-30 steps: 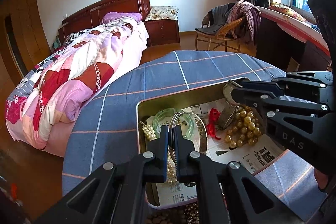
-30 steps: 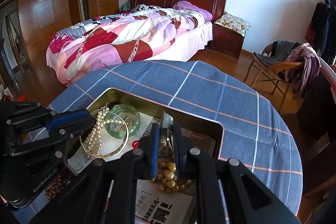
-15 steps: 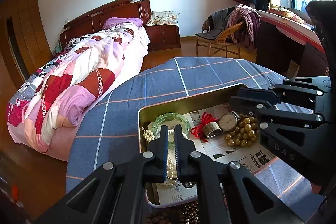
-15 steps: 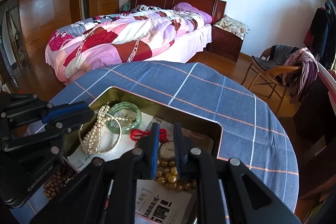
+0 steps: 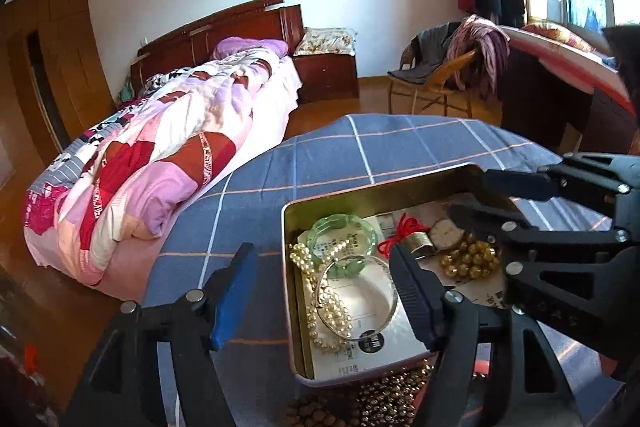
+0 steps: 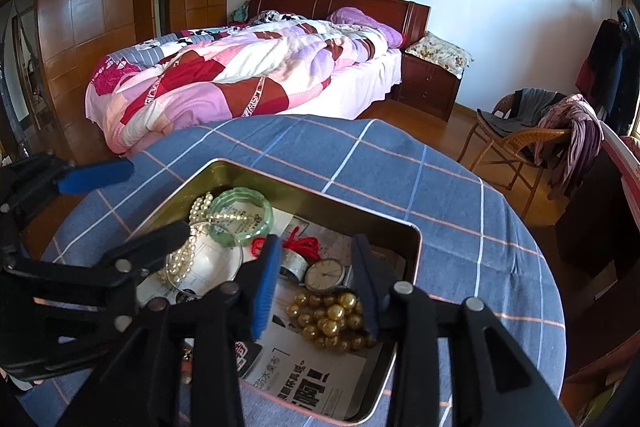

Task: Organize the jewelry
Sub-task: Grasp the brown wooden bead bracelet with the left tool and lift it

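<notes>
A gold metal tin (image 5: pixel 289 291) (image 6: pixel 416 259) lined with newspaper sits on a blue checked tablecloth. In it lie a green bangle (image 5: pixel 320 227) (image 6: pixel 262 209), a pearl strand (image 5: pixel 334 311) (image 6: pixel 182 259), a silver bangle (image 5: pixel 390 311), a red cord (image 5: pixel 404 227) (image 6: pixel 298 241), a wristwatch (image 5: pixel 444 233) (image 6: pixel 325 273) and gold beads (image 5: pixel 470 261) (image 6: pixel 332 319). My left gripper (image 5: pixel 320 277) is open and empty over the tin's left side. My right gripper (image 6: pixel 316 277) is open and empty, straddling the watch.
Brown and gold bead strands (image 5: pixel 380 403) lie on the tablecloth (image 5: pixel 360 151) by the tin's near edge. A bed (image 6: pixel 248 79) stands beyond the round table, with a nightstand (image 6: pixel 430 87) and a wicker chair (image 6: pixel 516 143) draped in clothes.
Both grippers opened from shut. The left let go of the silver bangle and pearls, which now lie in the tin. The watch, held by the right a second ago, lies in the tin.
</notes>
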Motion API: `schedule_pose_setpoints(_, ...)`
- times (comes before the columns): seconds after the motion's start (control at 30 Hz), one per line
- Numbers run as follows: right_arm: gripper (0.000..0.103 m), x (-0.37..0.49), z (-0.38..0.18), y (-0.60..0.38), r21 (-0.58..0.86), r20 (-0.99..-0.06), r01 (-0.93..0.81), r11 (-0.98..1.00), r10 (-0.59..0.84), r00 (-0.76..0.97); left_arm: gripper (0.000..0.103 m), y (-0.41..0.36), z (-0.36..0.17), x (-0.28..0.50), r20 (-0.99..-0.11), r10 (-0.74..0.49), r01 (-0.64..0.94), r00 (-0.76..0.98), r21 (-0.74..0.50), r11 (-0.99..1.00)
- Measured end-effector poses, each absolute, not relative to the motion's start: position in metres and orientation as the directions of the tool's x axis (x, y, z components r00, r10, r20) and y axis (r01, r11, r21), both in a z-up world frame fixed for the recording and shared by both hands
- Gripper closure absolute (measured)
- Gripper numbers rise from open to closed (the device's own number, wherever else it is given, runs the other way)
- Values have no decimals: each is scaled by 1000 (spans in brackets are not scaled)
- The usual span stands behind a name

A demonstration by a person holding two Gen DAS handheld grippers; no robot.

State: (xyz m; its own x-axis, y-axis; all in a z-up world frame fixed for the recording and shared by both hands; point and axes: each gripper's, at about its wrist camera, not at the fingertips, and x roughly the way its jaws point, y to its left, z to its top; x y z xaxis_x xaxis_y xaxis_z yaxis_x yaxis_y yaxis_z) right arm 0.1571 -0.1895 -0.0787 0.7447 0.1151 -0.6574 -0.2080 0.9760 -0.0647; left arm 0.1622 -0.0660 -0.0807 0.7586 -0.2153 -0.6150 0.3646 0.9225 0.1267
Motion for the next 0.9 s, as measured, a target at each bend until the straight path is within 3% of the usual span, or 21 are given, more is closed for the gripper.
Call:
schedule_pose_setpoints(0.67,52,93,-84,-193,-15,-674,-170,985,116,730,35,8,-101,106,-669,-98,200,737,77,977)
schedule_pose_setpoints(0.9,52,68,-106,-182,-24,-717,-177,984,107,689,35,2,-116,90,-703,-136,226,698,35,974)
